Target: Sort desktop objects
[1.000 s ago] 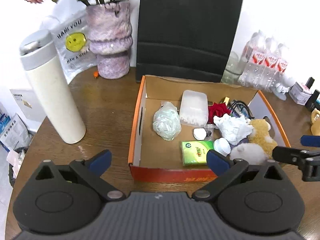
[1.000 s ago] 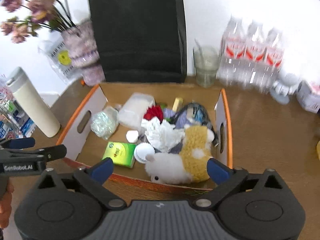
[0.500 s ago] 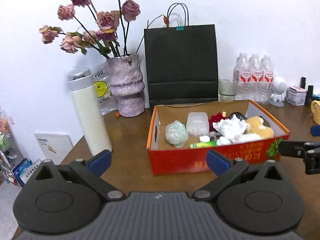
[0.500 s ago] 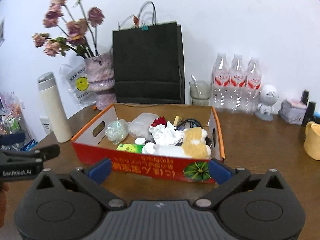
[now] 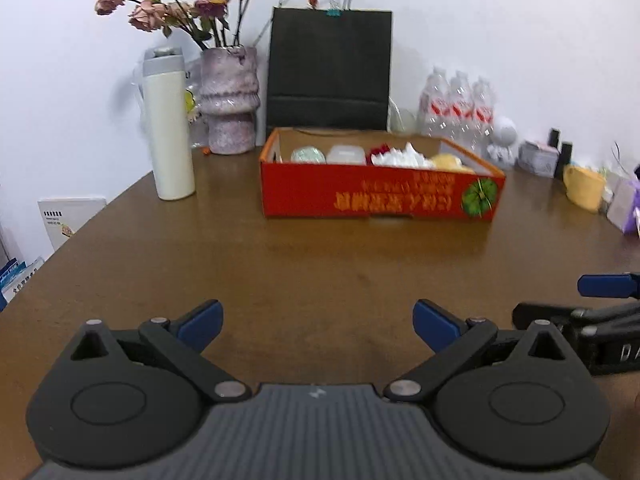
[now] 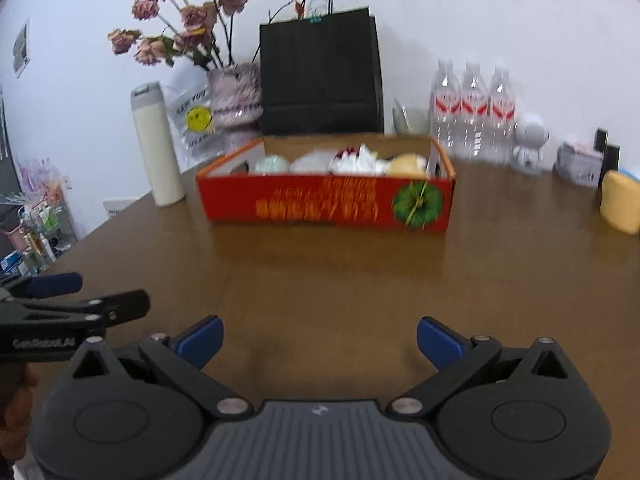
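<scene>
A shallow red cardboard box (image 5: 380,196) with an orange rim is seen just above the centre of the left wrist frame, standing on the brown wooden table (image 5: 304,272). Its front wall is printed with yellow characters and a green round emblem near the right end. In the right wrist frame the same box (image 6: 326,202) is found at centre, slightly blurred, with an oval hand-hole in its left wall.

Only the tops of the contents are shown above the rim. From left to right are seen a pale green crinkled bundle (image 5: 307,155), a clear plastic container (image 5: 346,154), something red (image 5: 380,149), a crumpled white tissue (image 5: 402,158) and a yellow plush toy (image 5: 450,162). What lies lower in the box is hidden by the front wall.

Behind the box a black paper bag (image 5: 330,70) is stood against the wall. To its left a mottled purple vase (image 5: 229,100) holding dried roses (image 5: 188,4) is placed, and a white thermos (image 5: 168,124) is stood further left. Three water bottles (image 6: 474,112) and a small white figurine (image 6: 529,142) are lined up at the right, and a yellow mug (image 5: 584,192) is seen at the right edge.

The left gripper (image 5: 318,320) is held low over bare table at the bottom of its frame, its blue-tipped jaws spread wide with nothing between them. The right gripper (image 6: 320,338) is likewise spread wide and empty, well short of the box.
</scene>
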Motion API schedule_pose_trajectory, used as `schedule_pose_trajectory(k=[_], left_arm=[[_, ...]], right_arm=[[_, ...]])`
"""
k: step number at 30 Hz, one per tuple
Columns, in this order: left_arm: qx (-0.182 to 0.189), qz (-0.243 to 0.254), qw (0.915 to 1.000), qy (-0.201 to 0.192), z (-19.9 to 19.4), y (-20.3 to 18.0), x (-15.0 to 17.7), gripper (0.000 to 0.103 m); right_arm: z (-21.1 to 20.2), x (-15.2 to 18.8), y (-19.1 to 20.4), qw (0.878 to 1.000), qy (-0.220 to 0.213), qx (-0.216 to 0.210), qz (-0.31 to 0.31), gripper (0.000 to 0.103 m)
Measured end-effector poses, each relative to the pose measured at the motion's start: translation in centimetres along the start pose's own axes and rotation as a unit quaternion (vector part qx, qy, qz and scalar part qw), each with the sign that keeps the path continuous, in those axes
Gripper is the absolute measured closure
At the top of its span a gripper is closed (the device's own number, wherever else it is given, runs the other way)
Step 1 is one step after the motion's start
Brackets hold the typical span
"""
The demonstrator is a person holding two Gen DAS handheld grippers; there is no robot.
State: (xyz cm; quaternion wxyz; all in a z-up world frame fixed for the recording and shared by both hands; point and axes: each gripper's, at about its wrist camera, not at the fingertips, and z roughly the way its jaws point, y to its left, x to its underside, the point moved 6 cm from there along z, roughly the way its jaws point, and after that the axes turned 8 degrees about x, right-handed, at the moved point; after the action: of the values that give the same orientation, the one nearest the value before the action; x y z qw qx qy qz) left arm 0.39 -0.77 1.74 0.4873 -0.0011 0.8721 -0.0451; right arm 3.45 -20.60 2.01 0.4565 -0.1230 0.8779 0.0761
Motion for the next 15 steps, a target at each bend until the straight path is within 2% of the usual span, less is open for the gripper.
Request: schedule_pose_trajectory(k=[3,6,15], left_arm=[[0.006,0.009,0.9999,0.004,-0.1,-0.7,0.7,0.000],[-0.003,0.020,0.9998,0.008,-0.1,-1.0,1.4,0.000],[0.000,0.002,0.9993,0.038,1.8,0.0,2.3,0.000]], right_arm=[[-0.1,1.5,0.6,1.000,-0.002,-0.005,0.003,0.000],[0.2,2.1,0.7,1.000,0.011,0.002,0.009,0.000],[1.9,2.4,0.4,0.999,0.029,0.025,0.011,0.000]])
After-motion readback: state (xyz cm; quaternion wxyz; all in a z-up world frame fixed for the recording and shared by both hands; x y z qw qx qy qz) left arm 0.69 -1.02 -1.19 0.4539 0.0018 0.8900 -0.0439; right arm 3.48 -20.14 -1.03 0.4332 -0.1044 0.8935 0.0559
